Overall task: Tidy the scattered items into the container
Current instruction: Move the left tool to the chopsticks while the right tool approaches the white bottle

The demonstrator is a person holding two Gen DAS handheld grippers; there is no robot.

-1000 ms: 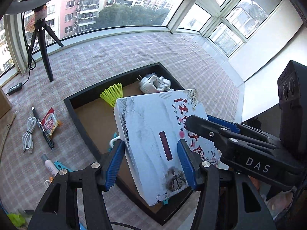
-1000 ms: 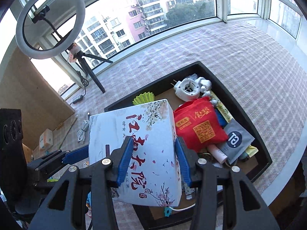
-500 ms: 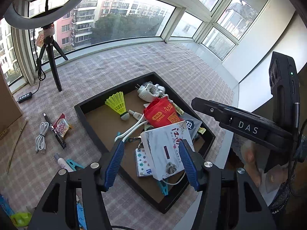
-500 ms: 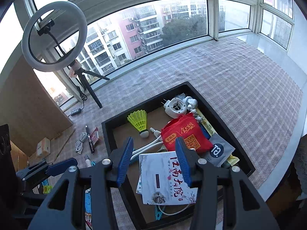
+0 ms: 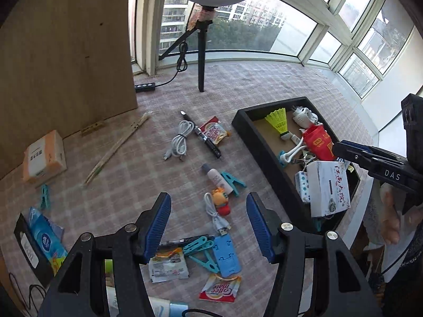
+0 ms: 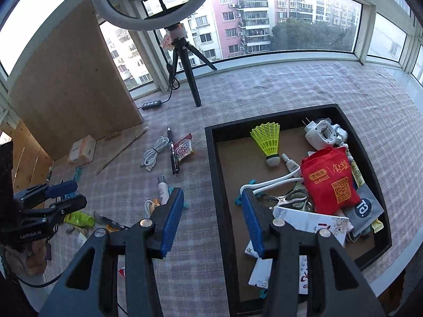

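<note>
In the left wrist view, the left claw (image 5: 208,223) is hanging wide and empty over the checked surface (image 5: 127,185), with nothing between its blue pads. Just beyond it a small orange toy (image 5: 221,201) with a white cable is lying beside a small white bottle (image 5: 214,177) and a teal clip (image 5: 232,182). Nearer the camera, a blue phone stand (image 5: 226,256), more teal clips (image 5: 197,247) and a coffee creamer sachet (image 5: 220,288) are lying scattered. Farther off a coiled white cable (image 5: 179,140), a black pen (image 5: 205,138) and a snack packet (image 5: 214,130) are sitting close together. At the right the black tray (image 5: 253,140) is holding a yellow shuttlecock (image 5: 279,120), a red pouch (image 5: 318,142) and a white printed box (image 5: 329,187) leaning on its near wall. The right claw (image 5: 343,149) is showing above the tray's far side. In the right wrist view, the right claw (image 6: 212,219) is standing wide and empty, straddling the tray's left wall (image 6: 215,174), one pad over the surface and the other over the tray. Inside the tray the shuttlecock (image 6: 268,140), a white plug adapter (image 6: 321,134), the red pouch (image 6: 329,179), a metal clip (image 6: 288,198) and the white box (image 6: 309,220) are lying together. The left claw (image 6: 67,192) is showing at the left edge above a green tube (image 6: 79,219).
</note>
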